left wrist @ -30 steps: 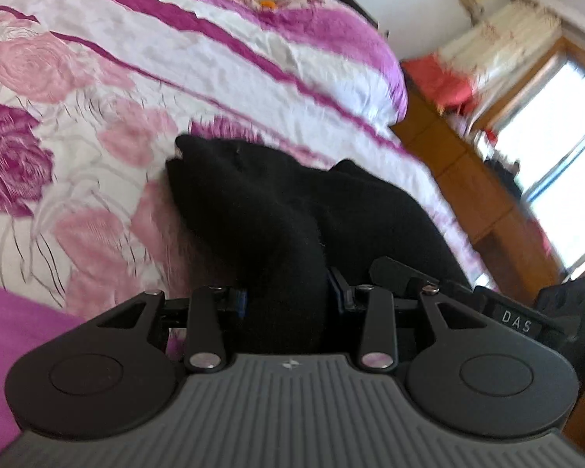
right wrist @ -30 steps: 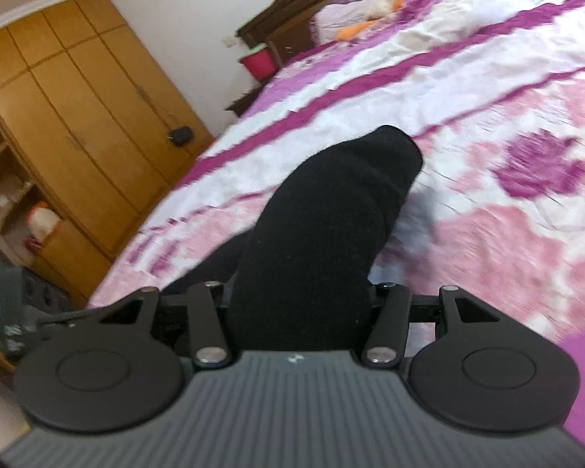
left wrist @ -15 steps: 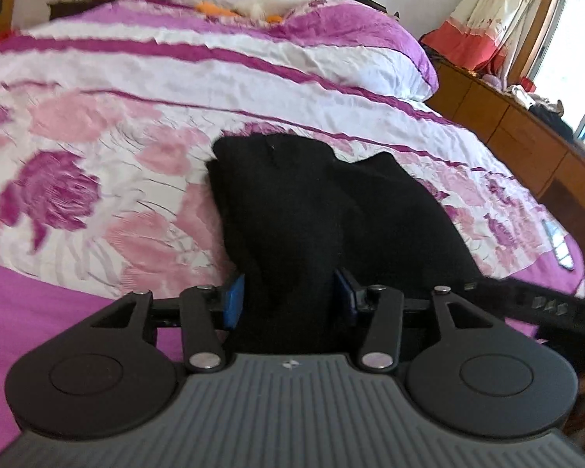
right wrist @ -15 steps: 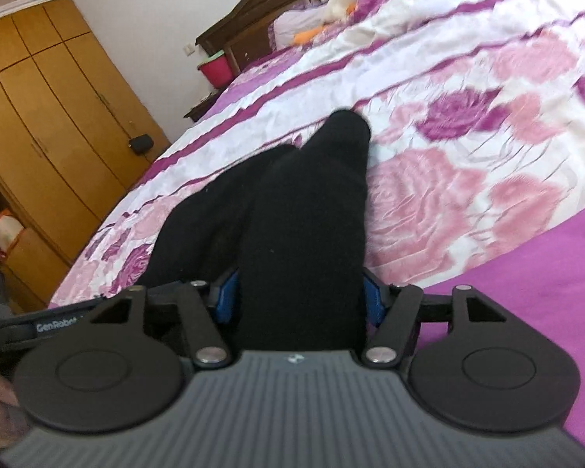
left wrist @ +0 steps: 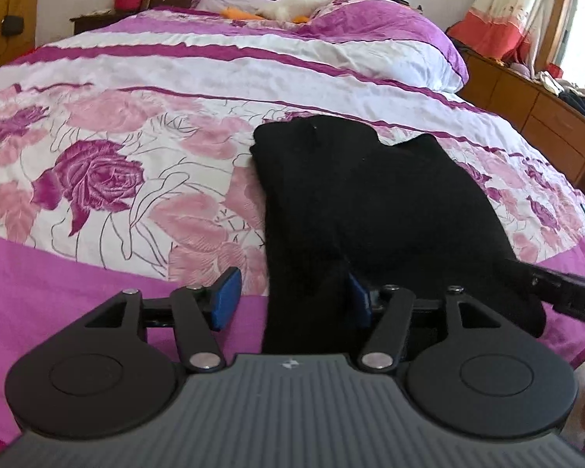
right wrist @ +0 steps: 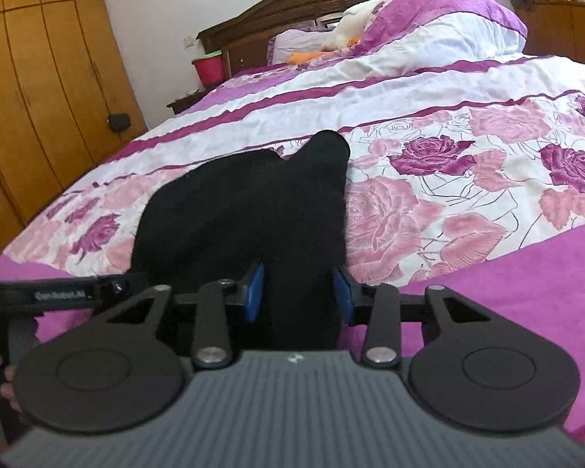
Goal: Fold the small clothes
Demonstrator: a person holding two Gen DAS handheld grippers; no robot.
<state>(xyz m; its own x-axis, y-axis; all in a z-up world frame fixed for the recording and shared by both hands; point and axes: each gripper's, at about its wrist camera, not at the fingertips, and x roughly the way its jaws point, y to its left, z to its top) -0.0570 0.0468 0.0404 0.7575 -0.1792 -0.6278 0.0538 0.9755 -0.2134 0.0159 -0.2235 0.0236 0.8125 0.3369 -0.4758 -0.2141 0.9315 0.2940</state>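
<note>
Left wrist view is showing the black garment (left wrist: 355,202) lying flat on the floral bedspread (left wrist: 97,148), its near edge running between the blue pads (left wrist: 224,298) of the left gripper (left wrist: 292,300), which are standing apart with a gap on the left side, so it is likely letting go rather than pinching. The right gripper (right wrist: 298,292) is also sitting parted around the cloth's near end, though black fabric is hiding the contact, so a light hold cannot be excluded. Only the right view is revealing the wardrobe (right wrist: 39,78); only the left is showing the window-side dresser (left wrist: 526,105).
</note>
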